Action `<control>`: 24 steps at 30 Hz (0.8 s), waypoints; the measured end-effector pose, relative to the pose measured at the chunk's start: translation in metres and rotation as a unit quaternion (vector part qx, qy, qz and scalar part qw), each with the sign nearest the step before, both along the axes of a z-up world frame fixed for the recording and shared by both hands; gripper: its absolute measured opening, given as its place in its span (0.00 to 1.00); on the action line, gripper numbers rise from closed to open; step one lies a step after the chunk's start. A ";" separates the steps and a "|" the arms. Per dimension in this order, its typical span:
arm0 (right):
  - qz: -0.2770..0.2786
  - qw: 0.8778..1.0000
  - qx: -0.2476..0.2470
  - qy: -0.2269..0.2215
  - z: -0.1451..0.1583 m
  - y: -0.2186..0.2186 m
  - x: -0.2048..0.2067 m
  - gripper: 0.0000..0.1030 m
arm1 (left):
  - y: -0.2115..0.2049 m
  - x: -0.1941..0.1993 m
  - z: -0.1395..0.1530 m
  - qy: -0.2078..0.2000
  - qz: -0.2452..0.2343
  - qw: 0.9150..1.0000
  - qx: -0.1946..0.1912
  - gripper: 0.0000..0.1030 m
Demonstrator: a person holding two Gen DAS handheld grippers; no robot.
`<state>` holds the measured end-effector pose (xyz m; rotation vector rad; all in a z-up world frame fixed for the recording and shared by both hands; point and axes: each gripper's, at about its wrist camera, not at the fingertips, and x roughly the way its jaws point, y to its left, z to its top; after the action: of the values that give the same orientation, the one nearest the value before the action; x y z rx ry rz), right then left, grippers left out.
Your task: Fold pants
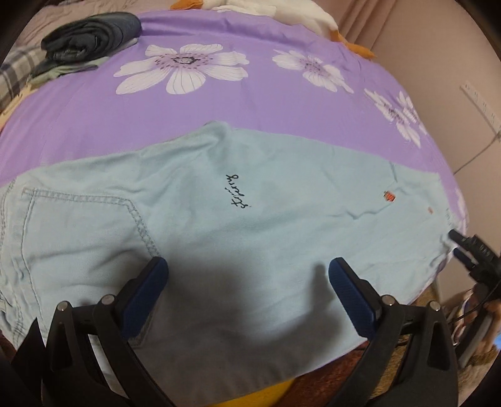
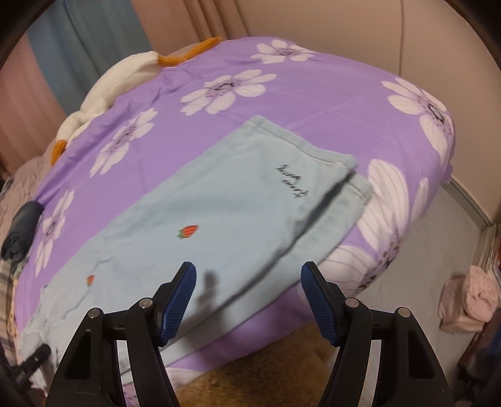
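Note:
Light blue pants lie flat along the near edge of a purple flowered bed, legs laid one on the other, with a back pocket at the left and black script in the middle. My left gripper is open and empty, just above the seat area. My right gripper is open and empty above the leg part of the pants, whose hems lie toward the far right. The right gripper also shows at the right edge of the left wrist view.
A folded dark garment pile sits at the bed's far left corner. A white and orange plush toy lies at the far edge. A pink bundle lies on the floor at right. A brown rug lies below the bed edge.

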<state>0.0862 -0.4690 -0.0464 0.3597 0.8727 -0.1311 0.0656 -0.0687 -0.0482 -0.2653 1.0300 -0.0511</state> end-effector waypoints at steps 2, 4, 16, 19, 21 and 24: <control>-0.003 1.000 0.005 -0.001 -0.001 -0.005 0.001 0.68 | -0.003 0.001 -0.002 0.000 -0.002 1.000 0.012 0.99; -0.008 1.000 0.014 -0.004 -0.002 -0.009 0.000 0.68 | -0.004 0.002 -0.004 0.003 -0.006 1.000 0.021 0.99; -0.030 0.996 0.080 -0.007 -0.008 -0.036 0.000 0.44 | -0.002 0.005 -0.006 0.012 -0.010 1.000 0.015 0.99; -0.030 0.995 0.098 -0.003 -0.010 -0.044 0.006 0.44 | 0.001 0.004 -0.005 0.011 -0.008 1.000 -0.002 0.99; -0.035 0.994 0.107 -0.002 -0.012 -0.050 0.009 0.44 | 0.003 0.003 -0.004 0.012 -0.006 1.000 -0.010 0.99; -0.047 0.994 0.103 0.000 -0.012 -0.056 0.010 0.29 | 0.003 0.003 -0.004 0.019 -0.008 1.000 -0.020 0.99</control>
<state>0.0962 -0.5252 -0.0583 0.5942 0.8729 -0.1275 0.0682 -0.0658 -0.0521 -0.2946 1.0688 -0.0812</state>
